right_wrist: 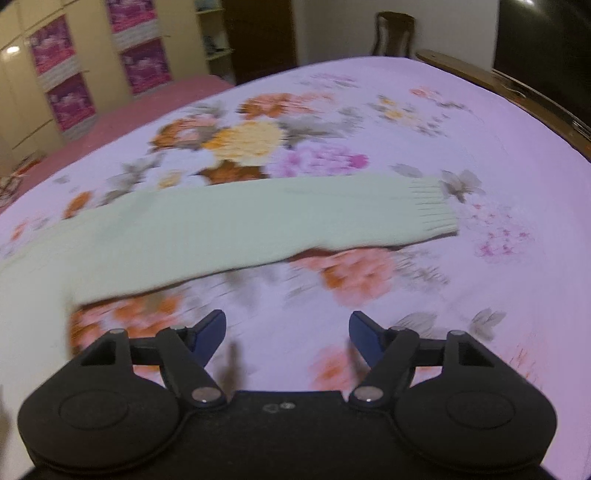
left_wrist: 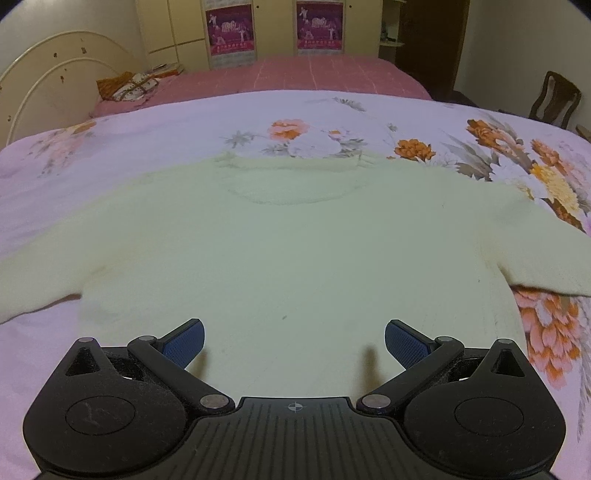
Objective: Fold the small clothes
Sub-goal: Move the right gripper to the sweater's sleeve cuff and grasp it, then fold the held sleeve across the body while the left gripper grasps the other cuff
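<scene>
A pale cream knit sweater (left_wrist: 288, 251) lies flat on the floral bedspread (left_wrist: 147, 147), neckline at the far side, sleeves spread to both sides. My left gripper (left_wrist: 294, 343) is open and empty above the sweater's lower body, near its hem. In the right wrist view the sweater's right sleeve (right_wrist: 258, 229) stretches across the bedspread (right_wrist: 443, 147), its ribbed cuff (right_wrist: 432, 210) at the right. My right gripper (right_wrist: 287, 338) is open and empty over the bedspread, just in front of the sleeve. That view is blurred.
A second bed with a pink cover (left_wrist: 314, 75) stands beyond, with a cushion (left_wrist: 129, 85) and a curved headboard (left_wrist: 48, 81). Wardrobes with posters (left_wrist: 229, 29) line the back wall. A wooden chair (left_wrist: 554, 99) stands at the right. A dark wooden footboard (right_wrist: 517, 88) edges the bed.
</scene>
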Demonstrator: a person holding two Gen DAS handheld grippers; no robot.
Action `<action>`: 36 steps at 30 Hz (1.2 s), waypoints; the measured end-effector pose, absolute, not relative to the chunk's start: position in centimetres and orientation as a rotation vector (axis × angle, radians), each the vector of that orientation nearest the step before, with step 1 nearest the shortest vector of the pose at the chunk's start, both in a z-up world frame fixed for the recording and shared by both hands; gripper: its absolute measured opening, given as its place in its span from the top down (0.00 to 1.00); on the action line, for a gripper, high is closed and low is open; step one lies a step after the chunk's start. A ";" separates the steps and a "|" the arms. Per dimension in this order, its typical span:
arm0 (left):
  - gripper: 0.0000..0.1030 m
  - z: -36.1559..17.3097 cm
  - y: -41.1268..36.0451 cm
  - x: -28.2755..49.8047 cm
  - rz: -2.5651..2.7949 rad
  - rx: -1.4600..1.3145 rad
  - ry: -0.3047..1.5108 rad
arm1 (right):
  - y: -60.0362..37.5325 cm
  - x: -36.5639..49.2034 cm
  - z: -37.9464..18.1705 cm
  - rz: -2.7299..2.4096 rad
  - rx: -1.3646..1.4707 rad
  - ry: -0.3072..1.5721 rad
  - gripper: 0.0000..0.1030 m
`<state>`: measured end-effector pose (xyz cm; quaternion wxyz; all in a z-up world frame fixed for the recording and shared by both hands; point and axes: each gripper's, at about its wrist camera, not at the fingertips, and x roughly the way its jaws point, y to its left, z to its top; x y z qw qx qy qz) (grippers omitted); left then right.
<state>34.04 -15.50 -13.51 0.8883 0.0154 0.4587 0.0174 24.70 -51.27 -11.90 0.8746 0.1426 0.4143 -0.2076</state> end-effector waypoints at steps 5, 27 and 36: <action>0.00 -14.3 -16.9 35.6 0.044 0.051 0.953 | -55.9 25.9 -13.1 -0.488 0.374 0.865 0.30; 0.00 -14.4 -15.5 38.4 0.061 -0.027 0.941 | -58.4 29.3 -10.4 -0.436 0.299 0.644 0.92; 0.00 -12.0 -7.5 37.4 0.156 -0.099 0.876 | -42.5 34.0 -7.0 0.000 0.193 0.619 0.93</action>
